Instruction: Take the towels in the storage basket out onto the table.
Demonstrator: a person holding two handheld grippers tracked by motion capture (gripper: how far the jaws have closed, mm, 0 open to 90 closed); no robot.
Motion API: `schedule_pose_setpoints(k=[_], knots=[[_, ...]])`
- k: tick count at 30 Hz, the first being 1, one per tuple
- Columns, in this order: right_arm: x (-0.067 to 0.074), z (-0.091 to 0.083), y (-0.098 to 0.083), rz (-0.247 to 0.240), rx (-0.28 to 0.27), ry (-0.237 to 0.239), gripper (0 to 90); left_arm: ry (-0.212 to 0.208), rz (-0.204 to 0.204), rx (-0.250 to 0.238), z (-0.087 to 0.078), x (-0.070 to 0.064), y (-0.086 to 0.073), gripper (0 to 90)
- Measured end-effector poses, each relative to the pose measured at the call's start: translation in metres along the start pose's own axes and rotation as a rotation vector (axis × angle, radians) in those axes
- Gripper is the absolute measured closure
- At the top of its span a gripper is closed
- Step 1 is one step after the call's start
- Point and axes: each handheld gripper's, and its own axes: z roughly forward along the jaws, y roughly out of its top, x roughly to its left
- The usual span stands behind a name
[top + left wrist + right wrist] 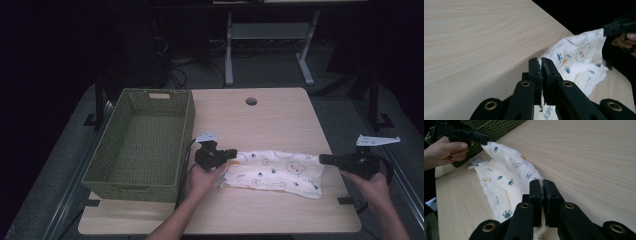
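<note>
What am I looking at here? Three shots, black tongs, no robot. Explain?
No robot arm: a person holds a hand-held gripper in each hand, and each carries its own camera.

The high view looks down on the table from above the person's side. The left gripper is near the middle and the right gripper is at the right edge. The other two pictures are taken from the grippers themselves, looking along their black fingers.

On the table lie a white cloth printed with paw and bear motifs and, to its left, a green woven basket that looks empty.

Both grippers are shut on the cloth, one at each end of its far edge, so that edge is lifted between them. In each gripper view the cloth edge is pinched between the fingers, with the other hand's gripper at the far end.
</note>
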Motion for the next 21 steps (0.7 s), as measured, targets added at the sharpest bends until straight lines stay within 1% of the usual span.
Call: schedule_pose_setpoints(k=[3,6,8,11,14,16,20,21], knots=[[0.007,-0.003,-0.006,-0.018,-0.004,0.007,85.3,0.0,0.004,-0.005,-0.005,-0.004,-0.007,86.7],[0.015,-0.006,-0.013,-0.035,0.005,0.01,85.2,0.006,0.016,-0.002,-0.008,-0.009,-0.012,86.7],[0.019,-0.007,-0.017,-0.04,0.004,0.015,85.2,0.007,0.011,0.0,-0.012,-0.011,-0.018,86.6],[0.026,-0.009,-0.027,-0.044,0.018,0.021,85.2,0.01,0.016,0.006,-0.015,-0.013,-0.024,86.5],[0.03,-0.009,-0.036,-0.051,0.04,0.019,85.1,0.006,0.025,0.028,-0.017,-0.016,-0.033,86.5],[0.031,-0.008,-0.043,-0.046,0.064,0.019,85.1,0.007,0.03,0.046,-0.018,-0.018,-0.038,86.4],[0.032,-0.004,-0.054,-0.036,0.092,0.02,85.1,0.005,0.035,0.084,-0.019,-0.019,-0.045,86.3],[0.032,-0.003,-0.056,-0.037,0.099,0.022,85.1,0.004,0.042,0.094,-0.018,-0.019,-0.046,86.3]])
